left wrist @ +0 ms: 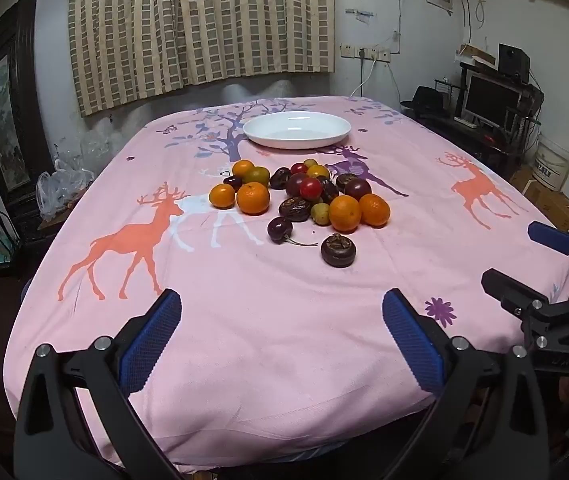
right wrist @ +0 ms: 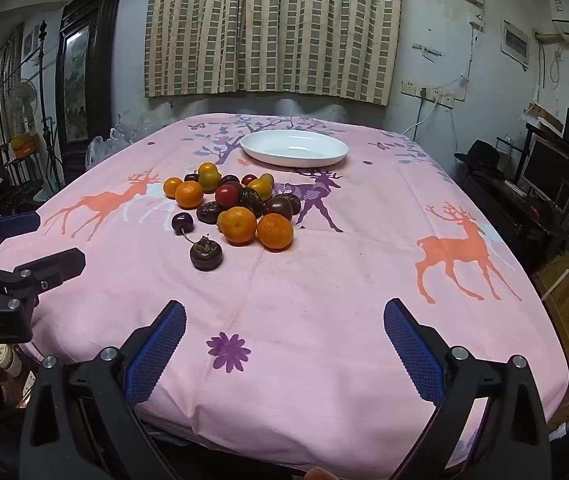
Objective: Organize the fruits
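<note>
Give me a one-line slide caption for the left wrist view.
Open left gripper above pink deer tablecloth, facing a fruit pile with an empty white plate behind it.

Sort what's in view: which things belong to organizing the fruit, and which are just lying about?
Belongs to the job:
- fruit pile
- white plate
- left claw, open
- right claw, open

Just lying about:
- plastic bags
- black hat
- monitor

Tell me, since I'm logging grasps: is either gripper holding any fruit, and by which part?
Nothing is held. Left gripper and right gripper are both open and empty.
</note>
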Demonstrator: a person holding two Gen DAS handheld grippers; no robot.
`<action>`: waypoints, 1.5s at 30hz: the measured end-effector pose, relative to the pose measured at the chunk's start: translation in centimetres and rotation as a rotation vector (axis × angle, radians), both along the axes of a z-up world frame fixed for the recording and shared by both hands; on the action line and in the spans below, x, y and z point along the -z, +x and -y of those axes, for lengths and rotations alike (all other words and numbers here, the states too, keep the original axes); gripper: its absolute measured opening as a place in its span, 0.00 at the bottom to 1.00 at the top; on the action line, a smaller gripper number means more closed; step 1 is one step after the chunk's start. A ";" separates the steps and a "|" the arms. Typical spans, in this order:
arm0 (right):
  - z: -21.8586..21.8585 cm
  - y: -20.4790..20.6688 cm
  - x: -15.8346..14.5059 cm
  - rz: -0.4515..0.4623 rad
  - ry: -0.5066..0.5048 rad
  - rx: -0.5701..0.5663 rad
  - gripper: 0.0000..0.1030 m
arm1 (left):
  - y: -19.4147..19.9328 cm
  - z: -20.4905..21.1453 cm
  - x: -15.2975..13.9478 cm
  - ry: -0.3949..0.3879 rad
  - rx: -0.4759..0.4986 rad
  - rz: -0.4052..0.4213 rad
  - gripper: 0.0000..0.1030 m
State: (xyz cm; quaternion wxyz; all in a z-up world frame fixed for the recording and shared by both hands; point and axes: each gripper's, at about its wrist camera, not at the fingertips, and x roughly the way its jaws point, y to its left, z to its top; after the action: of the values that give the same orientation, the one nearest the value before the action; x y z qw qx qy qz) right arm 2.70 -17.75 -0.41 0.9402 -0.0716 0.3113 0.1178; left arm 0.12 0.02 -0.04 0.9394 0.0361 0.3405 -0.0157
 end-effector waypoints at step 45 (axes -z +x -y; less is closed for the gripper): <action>-0.2 0.0 0.1 -0.006 -0.002 0.001 0.96 | -0.2 -0.8 0.4 -0.018 -0.032 0.006 0.96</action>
State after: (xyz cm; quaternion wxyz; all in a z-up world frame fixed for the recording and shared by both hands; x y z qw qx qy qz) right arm 2.71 -17.59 -0.53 0.9394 -0.0722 0.3141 0.1172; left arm -0.09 0.84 -0.39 0.9409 0.0224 0.3379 -0.0037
